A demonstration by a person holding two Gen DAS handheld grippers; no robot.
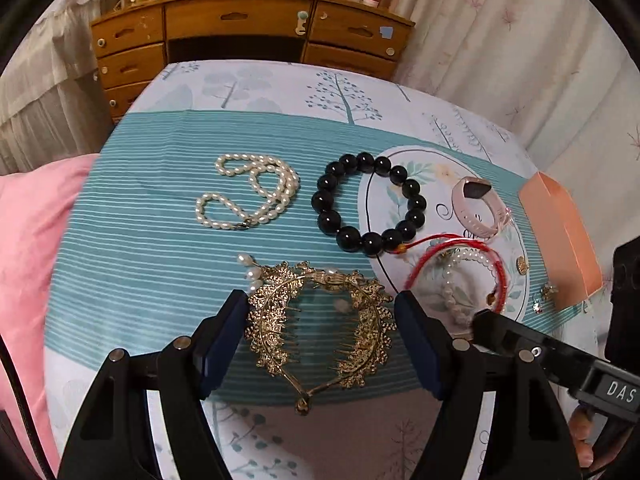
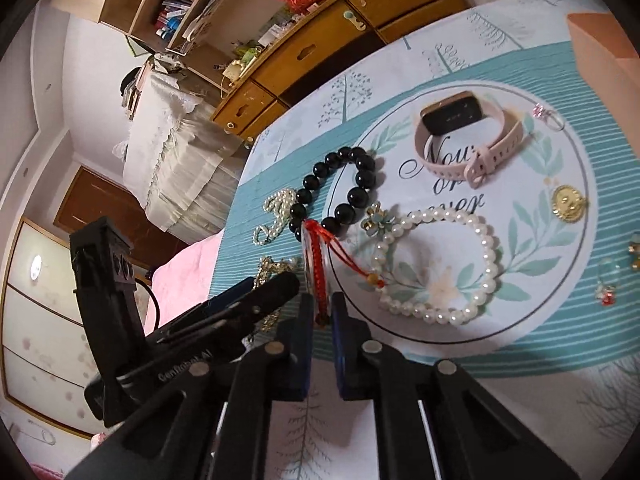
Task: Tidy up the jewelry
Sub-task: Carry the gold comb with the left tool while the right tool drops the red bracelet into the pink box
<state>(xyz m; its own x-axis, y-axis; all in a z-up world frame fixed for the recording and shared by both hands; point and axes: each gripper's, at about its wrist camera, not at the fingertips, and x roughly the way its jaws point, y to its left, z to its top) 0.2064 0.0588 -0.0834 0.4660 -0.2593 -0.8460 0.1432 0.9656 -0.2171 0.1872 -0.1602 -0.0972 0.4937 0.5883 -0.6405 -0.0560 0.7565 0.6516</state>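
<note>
A bed [image 1: 152, 240] with a blue striped cover holds a pearl necklace [image 1: 248, 192], a black bead bracelet [image 1: 368, 200], a gold hair comb [image 1: 320, 320] and a pink watch [image 2: 460, 136]. An orange box [image 1: 560, 236] sits by its right edge.

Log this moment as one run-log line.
left gripper: open, straddling gold hair comb | right gripper: shut on red cord bracelet | pearl bracelet: on round mat
</note>
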